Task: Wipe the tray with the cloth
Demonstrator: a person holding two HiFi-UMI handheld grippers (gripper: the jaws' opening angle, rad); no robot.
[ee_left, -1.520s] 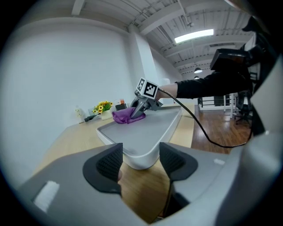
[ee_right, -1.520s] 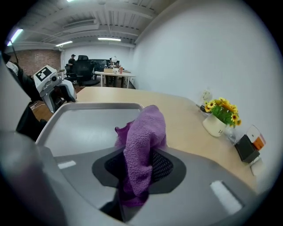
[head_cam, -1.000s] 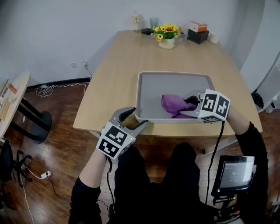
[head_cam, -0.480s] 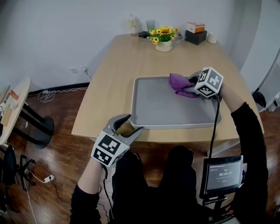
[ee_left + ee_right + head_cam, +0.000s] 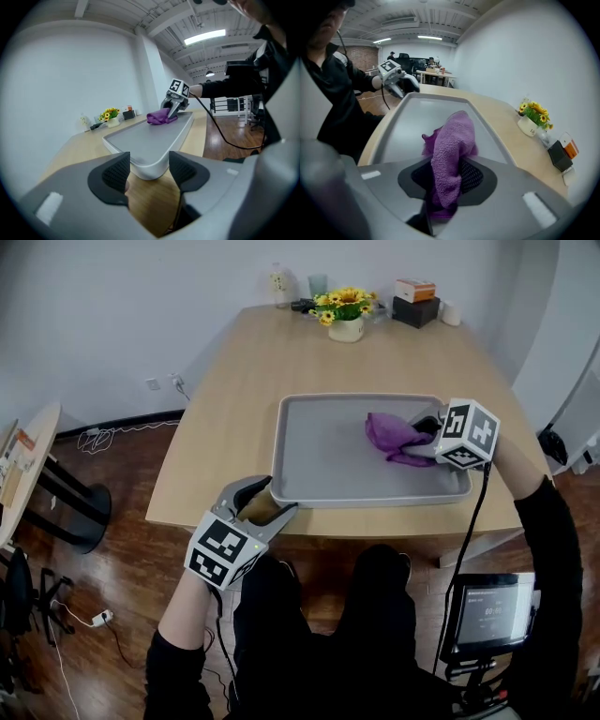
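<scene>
A grey tray (image 5: 328, 451) lies on the wooden table's near half. My right gripper (image 5: 424, 437) is over the tray's right side, shut on a purple cloth (image 5: 392, 432) that bunches ahead of its jaws and touches the tray floor. In the right gripper view the cloth (image 5: 450, 150) hangs between the pads above the tray (image 5: 417, 122). My left gripper (image 5: 267, 501) is at the tray's near-left corner. The left gripper view shows that corner (image 5: 145, 159) lodged between the two pads, with the jaws standing wide.
At the table's far end stand a pot of sunflowers (image 5: 345, 326), a black box (image 5: 417, 311) with an orange box on top, a bottle (image 5: 278, 285) and a cup (image 5: 317, 285). A small screen (image 5: 492, 610) is at my right knee. A round side table (image 5: 28, 465) stands left.
The right gripper carried the cloth from the tray's near middle up to its far-right corner, then back toward the right middle. The left gripper stayed at the tray's corner.
</scene>
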